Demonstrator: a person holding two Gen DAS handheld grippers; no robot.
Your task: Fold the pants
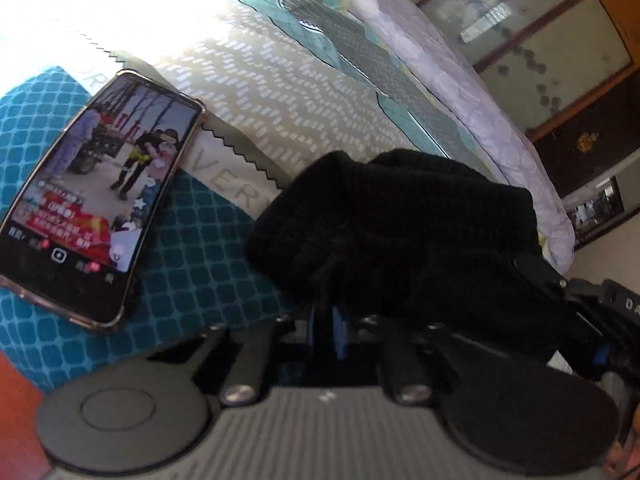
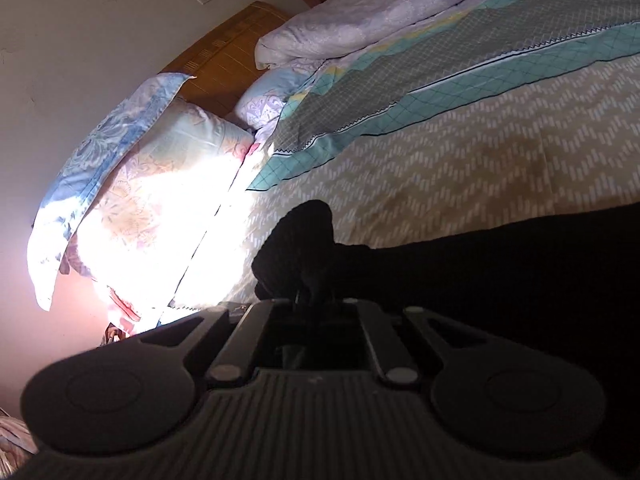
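Observation:
The black pants point(image 1: 400, 216) lie bunched on the patterned bedspread point(image 1: 256, 92). In the left wrist view my left gripper point(image 1: 328, 300) is shut on a fold of the black fabric, which rises in a heap over its fingers. The other gripper's body shows at the right edge, beside the heap. In the right wrist view the pants point(image 2: 500, 256) stretch away to the right as a dark band, and my right gripper point(image 2: 312, 292) is shut on a raised end of them. The fingertips of both grippers are buried in the cloth.
A smartphone point(image 1: 96, 196) with a lit screen lies on the blue patterned part of the bedspread, left of the pants. A folded lilac quilt point(image 2: 400, 12) runs along the far side of the bed. Pillows point(image 2: 152, 184) lean by the wooden headboard point(image 2: 228, 56).

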